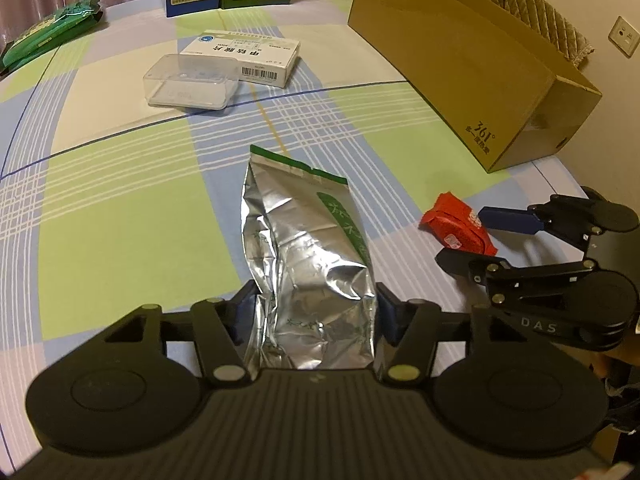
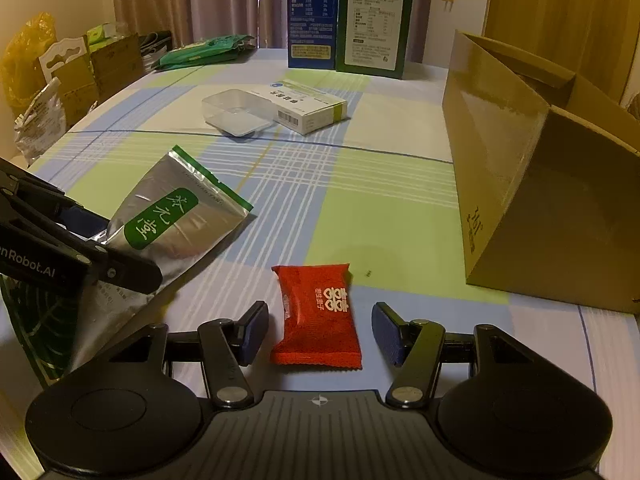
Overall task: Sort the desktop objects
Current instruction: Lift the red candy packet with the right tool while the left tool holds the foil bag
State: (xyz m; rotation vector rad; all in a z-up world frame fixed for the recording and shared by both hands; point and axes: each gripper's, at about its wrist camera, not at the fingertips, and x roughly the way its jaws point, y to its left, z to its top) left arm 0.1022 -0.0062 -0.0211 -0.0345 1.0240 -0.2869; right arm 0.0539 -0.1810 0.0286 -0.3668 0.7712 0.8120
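A crinkled silver foil bag (image 1: 304, 240) with a green label lies lengthwise on the checked tablecloth. My left gripper (image 1: 316, 312) has a blue pad pressed against each side of the bag's near end. In the right wrist view the same bag (image 2: 180, 216) shows at the left under the left gripper's black fingers. A red sweet packet (image 2: 316, 312) lies flat between the fingers of my right gripper (image 2: 320, 332), with a small gap on each side. The left wrist view shows that gripper (image 1: 462, 236) straddling the red packet (image 1: 452, 224) at the right.
A large open cardboard box (image 2: 520, 160) stands at the right. Further back lie a clear plastic box (image 1: 188, 80) and a white medicine box (image 1: 248, 56). Upright blue (image 2: 312, 12) and green (image 2: 372, 24) cartons stand at the far edge, with a green packet (image 1: 48, 32) at the far left.
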